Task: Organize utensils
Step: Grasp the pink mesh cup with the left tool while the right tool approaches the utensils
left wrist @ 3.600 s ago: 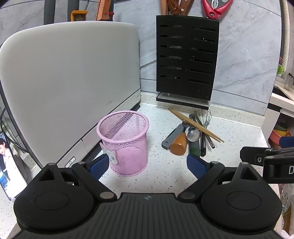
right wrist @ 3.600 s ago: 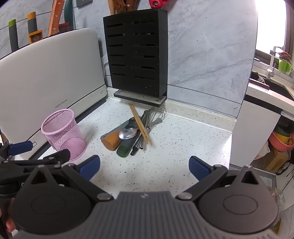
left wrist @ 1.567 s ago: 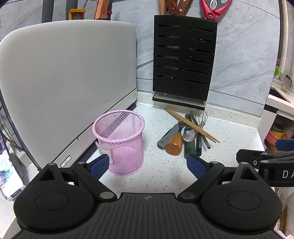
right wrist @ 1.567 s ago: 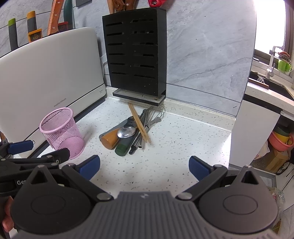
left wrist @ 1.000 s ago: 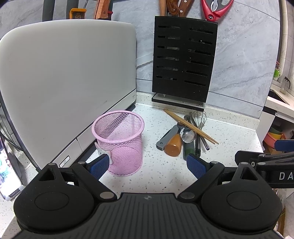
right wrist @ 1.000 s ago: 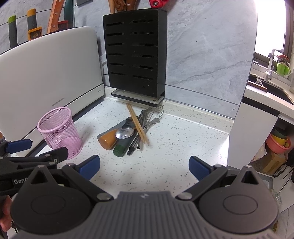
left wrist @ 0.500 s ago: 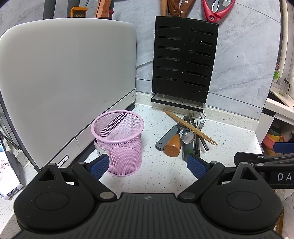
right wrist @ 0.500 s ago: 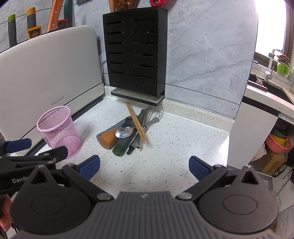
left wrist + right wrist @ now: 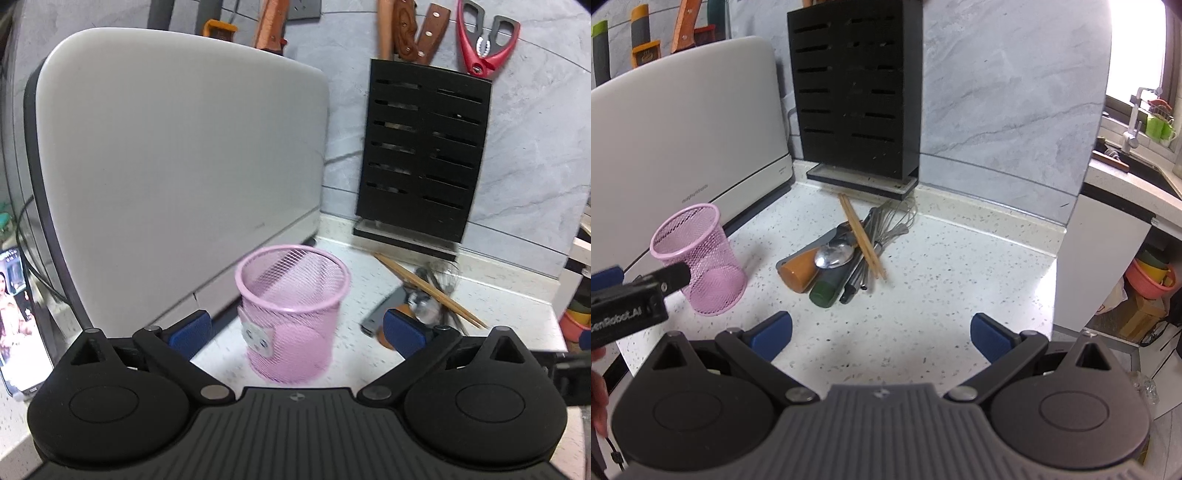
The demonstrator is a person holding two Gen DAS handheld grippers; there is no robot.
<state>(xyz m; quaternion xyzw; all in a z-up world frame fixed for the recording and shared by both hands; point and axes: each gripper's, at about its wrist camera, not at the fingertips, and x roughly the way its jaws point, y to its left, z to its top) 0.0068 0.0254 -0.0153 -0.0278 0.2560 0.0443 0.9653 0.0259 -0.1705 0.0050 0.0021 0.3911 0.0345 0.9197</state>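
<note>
On the side of the left gripper (image 9: 605, 275), seen from the right wrist, the lettering "GenRobot.AI" can be read with its first letter cut off by the frame edge; small grey writing is printed on the lower front of the white appliance (image 9: 683, 122), but it cannot be read with certainty. A small white cat-face tag is fixed to the pink mesh cup (image 9: 293, 314). The cup is seen standing upright on the speckled countertop (image 9: 942, 280), between the widely spread blue pads (image 9: 190, 330) of the left gripper, with no contact visible. The pile of utensils (image 9: 846, 251) lies in front of the black knife block (image 9: 857, 88), well ahead of the right gripper (image 9: 881, 332), whose jaws are likewise held wide apart and empty. In the pile, a pair of wooden chopsticks (image 9: 860, 236), a metal spoon (image 9: 834, 254), a wire whisk (image 9: 894, 221), an orange handle (image 9: 799, 273) and a dark green handle (image 9: 829, 286) can be told apart. In the left wrist view the pile is blurred and partly hidden behind the right-hand pad. A person's hand (image 9: 598, 384) is cut off at the left edge.
</note>
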